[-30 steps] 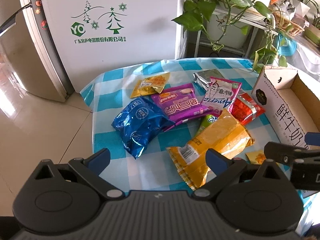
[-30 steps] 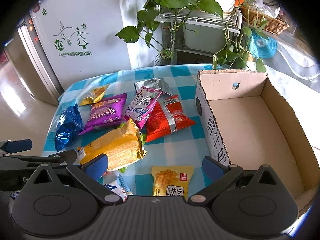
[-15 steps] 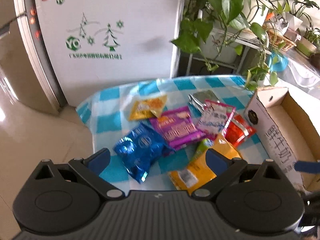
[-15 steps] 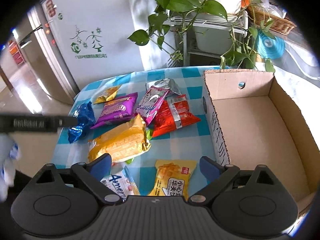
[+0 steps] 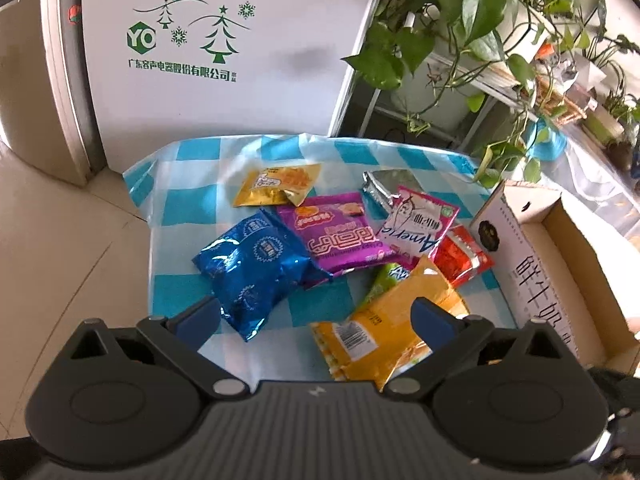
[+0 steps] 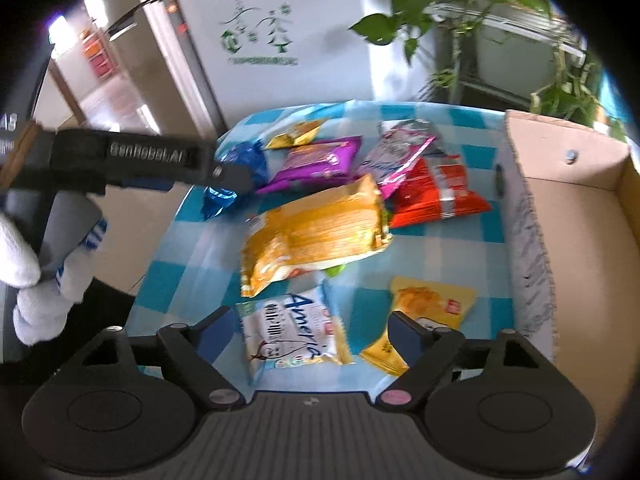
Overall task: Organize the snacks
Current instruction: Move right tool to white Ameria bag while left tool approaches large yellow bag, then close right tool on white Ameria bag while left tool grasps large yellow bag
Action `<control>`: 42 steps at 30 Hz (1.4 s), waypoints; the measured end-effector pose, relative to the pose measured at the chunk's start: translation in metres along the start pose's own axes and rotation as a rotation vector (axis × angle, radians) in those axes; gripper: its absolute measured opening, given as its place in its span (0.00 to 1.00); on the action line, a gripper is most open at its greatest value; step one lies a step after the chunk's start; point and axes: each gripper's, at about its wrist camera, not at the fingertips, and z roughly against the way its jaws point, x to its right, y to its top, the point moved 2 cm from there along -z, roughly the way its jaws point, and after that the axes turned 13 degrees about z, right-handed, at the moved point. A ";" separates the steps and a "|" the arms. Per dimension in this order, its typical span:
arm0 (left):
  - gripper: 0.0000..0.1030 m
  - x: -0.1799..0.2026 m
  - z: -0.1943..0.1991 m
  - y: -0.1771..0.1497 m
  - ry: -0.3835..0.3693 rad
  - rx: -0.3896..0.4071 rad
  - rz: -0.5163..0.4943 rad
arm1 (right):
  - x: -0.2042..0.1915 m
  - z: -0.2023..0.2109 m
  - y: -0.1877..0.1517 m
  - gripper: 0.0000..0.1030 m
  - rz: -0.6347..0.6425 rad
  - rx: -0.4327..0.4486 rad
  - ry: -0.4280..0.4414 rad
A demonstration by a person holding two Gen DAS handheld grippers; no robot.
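Several snack packets lie on a blue-checked table point(image 5: 188, 208): a blue foil bag point(image 5: 252, 268), a purple packet point(image 5: 340, 236), a small yellow packet point(image 5: 280, 188), a pink-white packet point(image 5: 420, 224), a red packet point(image 5: 460, 256) and a large orange bag point(image 5: 384, 332). My left gripper point(image 5: 316, 316) is open above the near table edge, between the blue and orange bags. My right gripper point(image 6: 308, 332) is open over a white "Ameria" packet point(image 6: 292, 332), with a yellow packet point(image 6: 428, 312) at its right finger. An open cardboard box point(image 6: 576, 216) stands at the right.
A white fridge point(image 5: 224, 40) stands behind the table. Potted plants on a rack point(image 5: 460, 40) are at the back right. The left gripper's body point(image 6: 132, 160), held by a white-gloved hand point(image 6: 36, 280), reaches in from the left in the right wrist view.
My left gripper has moved closer to the table, towards the blue and orange bags. My right gripper has shifted left and down over the white packet; its view is blurred by motion.
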 end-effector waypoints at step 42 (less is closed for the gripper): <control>0.83 0.036 -0.042 -0.038 -0.151 -0.178 -0.323 | -0.031 -0.021 -0.037 0.78 0.140 -0.138 0.071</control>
